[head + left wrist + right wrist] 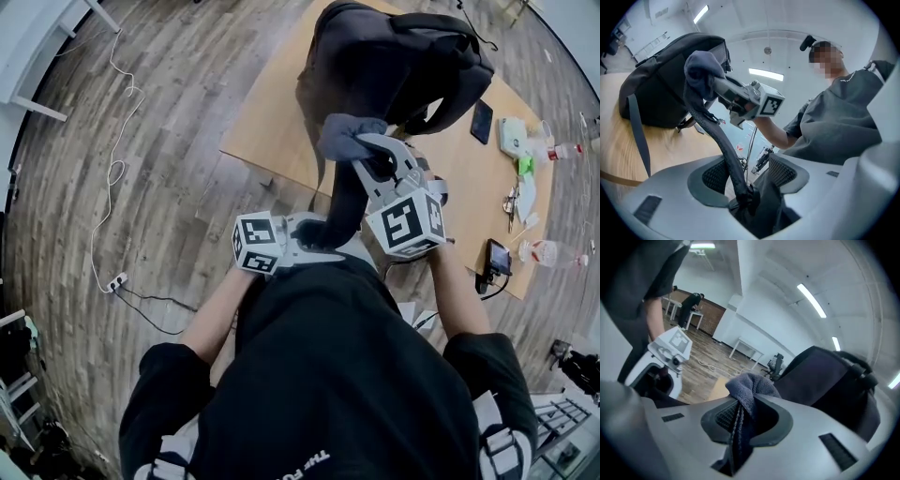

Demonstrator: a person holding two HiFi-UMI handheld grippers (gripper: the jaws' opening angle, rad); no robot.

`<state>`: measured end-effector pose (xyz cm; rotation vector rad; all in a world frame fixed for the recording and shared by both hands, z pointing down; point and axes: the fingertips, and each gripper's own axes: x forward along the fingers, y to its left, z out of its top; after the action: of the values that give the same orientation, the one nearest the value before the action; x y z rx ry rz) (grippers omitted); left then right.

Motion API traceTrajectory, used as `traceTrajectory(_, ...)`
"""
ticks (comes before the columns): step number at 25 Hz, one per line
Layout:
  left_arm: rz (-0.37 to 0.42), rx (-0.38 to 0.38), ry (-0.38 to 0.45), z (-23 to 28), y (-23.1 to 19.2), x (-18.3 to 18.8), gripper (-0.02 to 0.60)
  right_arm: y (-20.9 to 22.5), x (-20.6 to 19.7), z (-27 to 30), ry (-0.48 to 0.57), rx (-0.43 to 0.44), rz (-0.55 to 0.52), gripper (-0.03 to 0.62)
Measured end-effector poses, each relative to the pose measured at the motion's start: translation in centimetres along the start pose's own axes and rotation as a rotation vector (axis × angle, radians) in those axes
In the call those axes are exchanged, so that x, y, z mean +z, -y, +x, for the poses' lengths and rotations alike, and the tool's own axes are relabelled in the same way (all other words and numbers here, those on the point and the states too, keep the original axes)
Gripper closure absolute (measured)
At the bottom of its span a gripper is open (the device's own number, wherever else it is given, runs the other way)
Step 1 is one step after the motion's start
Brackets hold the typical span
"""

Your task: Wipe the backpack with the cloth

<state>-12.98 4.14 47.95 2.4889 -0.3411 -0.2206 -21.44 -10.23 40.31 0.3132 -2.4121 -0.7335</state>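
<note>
A black backpack [394, 66] [661, 79] [825, 376] stands on the wooden table [272, 122]. One black strap [345, 197] [719, 140] hangs from it off the table's near edge. My right gripper [361, 145] [719, 86] [745, 413] is shut on a grey-blue cloth [345, 137] [701, 68] [750, 385], bunched around the strap's upper part just in front of the backpack. Lower down, my left gripper [323, 234] [740, 173] [665, 352] has the strap's end between its jaws. Its pads stand apart and do not press on the strap.
On the table's right side lie a black phone [481, 120], a white box [513, 136], scissors [511, 199], a second phone [497, 255] and two plastic bottles [553, 251]. A white cable [112, 169] and a power strip [116, 281] lie on the wooden floor at left.
</note>
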Motion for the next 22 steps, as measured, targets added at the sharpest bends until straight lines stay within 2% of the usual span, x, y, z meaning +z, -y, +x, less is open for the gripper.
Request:
traceTrajectory(4, -0.031, 0.004, 0.027, -0.4, -0.3, 0.2, 0.324, -7.1, -1.8, -1.0, -0.05, 0.189, 0.006, 0.543)
traceTrajectory(7, -0.042, -0.006, 0.008, -0.3, -0.4, 0.0, 0.324, -10.0, -1.8, -2.4, -0.044, 0.26, 0.054, 0.543)
traceTrajectory(9, -0.052, -0.016, 0.002, -0.2, -0.5, -0.1, 0.324, -11.3, -1.1, -3.5, -0.025, 0.32, 0.128, 0.543)
traceTrajectory(12, -0.088, -0.027, -0.012, -0.5, -0.7, -0.5, 0.324, -14.1, -0.5, -5.0, -0.013, 0.518, 0.369, 0.543)
traceTrajectory(14, -0.118, -0.037, -0.032, -0.7, -0.7, -1.0, 0.308, -15.9, -0.8, -5.9, -0.026, 0.701, 0.641, 0.545)
traceTrajectory(16, -0.122, -0.046, -0.039, -0.7, -0.6, -1.2, 0.267, -16.5, -1.0, -6.2, -0.029, 0.845, 0.914, 0.546)
traceTrajectory(19, -0.12, -0.05, -0.038, -0.6, -0.6, -1.2, 0.255, -16.6, -1.3, -6.1, -0.022, 0.945, 1.147, 0.546)
traceTrajectory(22, -0.123, -0.047, -0.035, -0.6, -0.6, -1.2, 0.25, -16.9, -1.6, -6.0, -0.023, 0.975, 1.289, 0.546)
